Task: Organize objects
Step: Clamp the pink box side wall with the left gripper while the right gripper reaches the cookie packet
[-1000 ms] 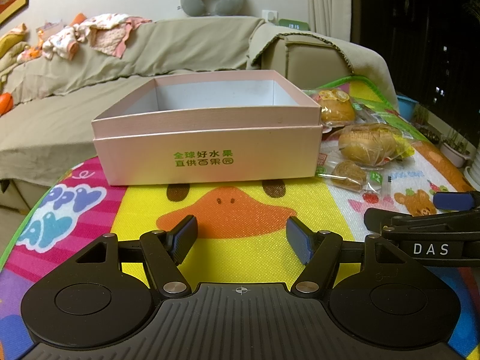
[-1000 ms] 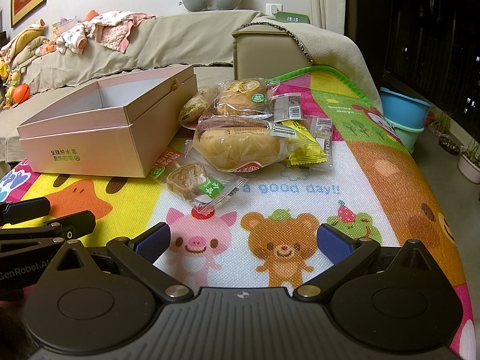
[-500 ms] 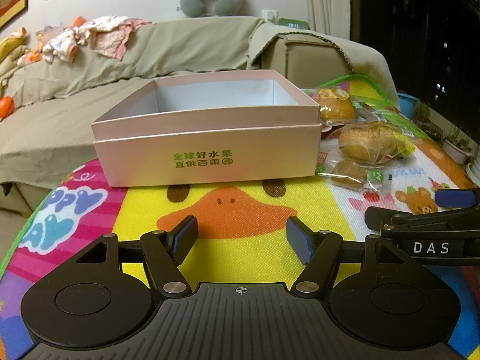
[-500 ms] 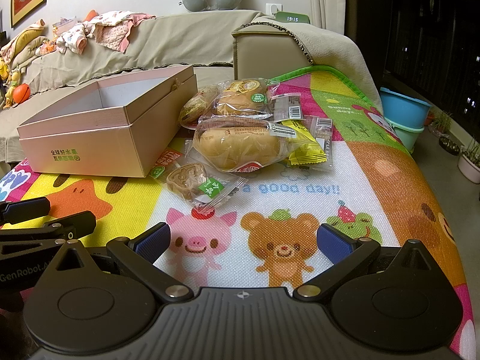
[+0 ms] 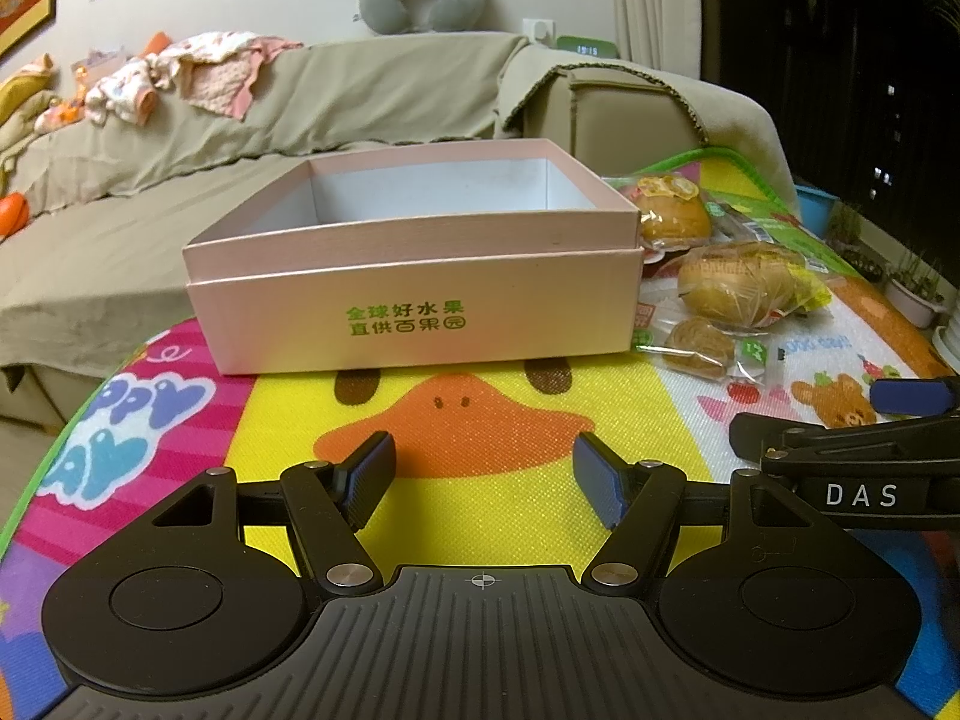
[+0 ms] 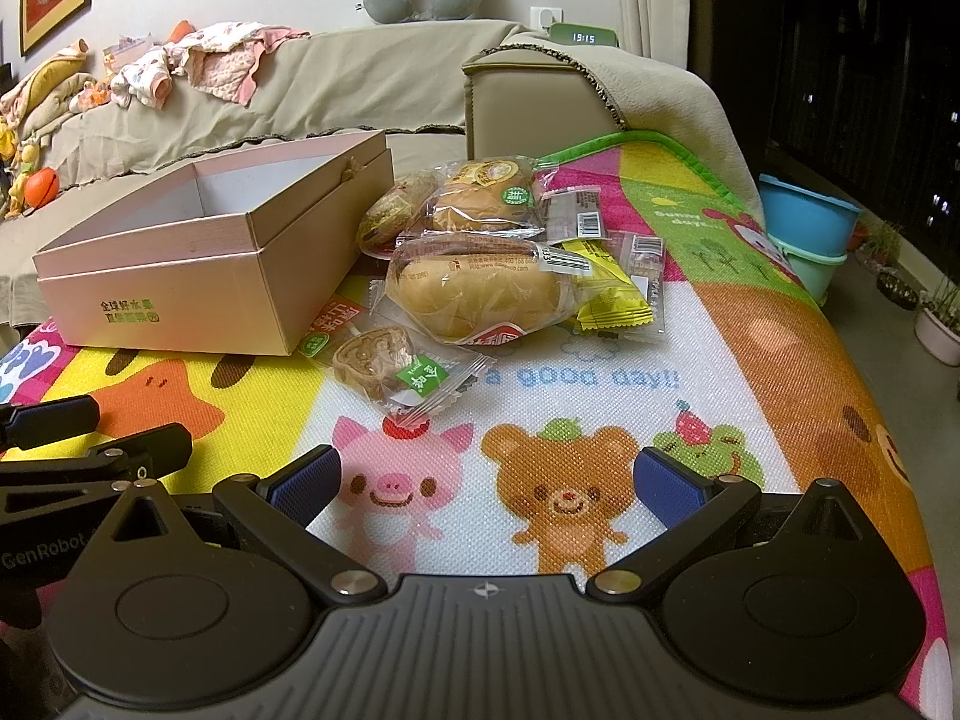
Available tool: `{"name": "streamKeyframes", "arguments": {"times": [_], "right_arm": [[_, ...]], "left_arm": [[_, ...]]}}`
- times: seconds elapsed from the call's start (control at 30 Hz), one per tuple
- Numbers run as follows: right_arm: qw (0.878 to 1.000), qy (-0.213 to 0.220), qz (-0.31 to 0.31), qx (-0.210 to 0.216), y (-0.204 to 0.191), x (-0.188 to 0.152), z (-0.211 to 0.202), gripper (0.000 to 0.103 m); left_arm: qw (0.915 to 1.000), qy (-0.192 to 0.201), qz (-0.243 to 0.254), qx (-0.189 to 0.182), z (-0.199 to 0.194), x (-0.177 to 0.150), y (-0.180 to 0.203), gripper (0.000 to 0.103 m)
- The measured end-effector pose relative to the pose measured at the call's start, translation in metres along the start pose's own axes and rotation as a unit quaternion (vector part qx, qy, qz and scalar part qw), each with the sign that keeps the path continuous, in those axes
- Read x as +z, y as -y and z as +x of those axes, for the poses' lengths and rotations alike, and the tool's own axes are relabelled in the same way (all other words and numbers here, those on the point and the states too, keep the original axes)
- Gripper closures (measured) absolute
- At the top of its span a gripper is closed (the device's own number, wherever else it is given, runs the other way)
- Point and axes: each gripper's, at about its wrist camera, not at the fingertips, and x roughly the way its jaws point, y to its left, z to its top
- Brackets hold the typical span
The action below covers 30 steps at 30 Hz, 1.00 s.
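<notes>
An open pink box (image 5: 414, 306) (image 6: 198, 276) with green lettering stands on the cartoon play mat, its inside empty. To its right lie wrapped snacks: a large bread roll (image 6: 474, 294) (image 5: 738, 285), a small mooncake (image 6: 378, 363) (image 5: 699, 345), a round bun (image 6: 486, 198) (image 5: 672, 216), a yellow packet (image 6: 606, 294) and a brown cake (image 6: 390, 210). My left gripper (image 5: 483, 474) is open and empty, low over the mat in front of the box. My right gripper (image 6: 486, 480) is open and empty, in front of the snacks.
The play mat (image 6: 630, 396) covers a raised surface whose right edge drops to the floor. A covered sofa (image 5: 300, 120) with clothes and a neck pillow stands behind. Stacked blue and green tubs (image 6: 810, 240) and potted plants stand on the floor at right.
</notes>
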Motion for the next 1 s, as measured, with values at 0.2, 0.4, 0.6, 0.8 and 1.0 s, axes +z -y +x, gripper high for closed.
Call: {"name": "streamKeyframes", "arguments": {"times": [0.2, 0.4, 0.6, 0.8, 1.0], "right_arm": [[0.999, -0.026, -0.008, 0.023, 0.006, 0.005, -0.003, 0.000], [0.998, -0.067, -0.016, 0.017, 0.002, 0.016, 0.002, 0.000], [0.995, -0.091, -0.024, 0.020, 0.002, 0.022, 0.005, 0.000], [0.996, -0.078, -0.027, 0.025, 0.004, 0.018, 0.003, 0.000], [0.997, -0.068, -0.026, 0.028, 0.005, 0.016, 0.001, 0.000]], "left_arm": [[1.0000, -0.002, -0.001, -0.005, -0.001, 0.000, -0.001, 0.031], [0.9999, 0.003, -0.004, -0.016, -0.008, 0.008, -0.014, 0.034], [0.9977, 0.065, -0.020, -0.009, -0.029, 0.053, -0.060, 0.034], [0.9959, 0.076, -0.024, 0.042, -0.003, 0.102, -0.111, 0.034], [0.9997, 0.008, -0.016, 0.015, 0.061, 0.122, -0.129, 0.036]]}}
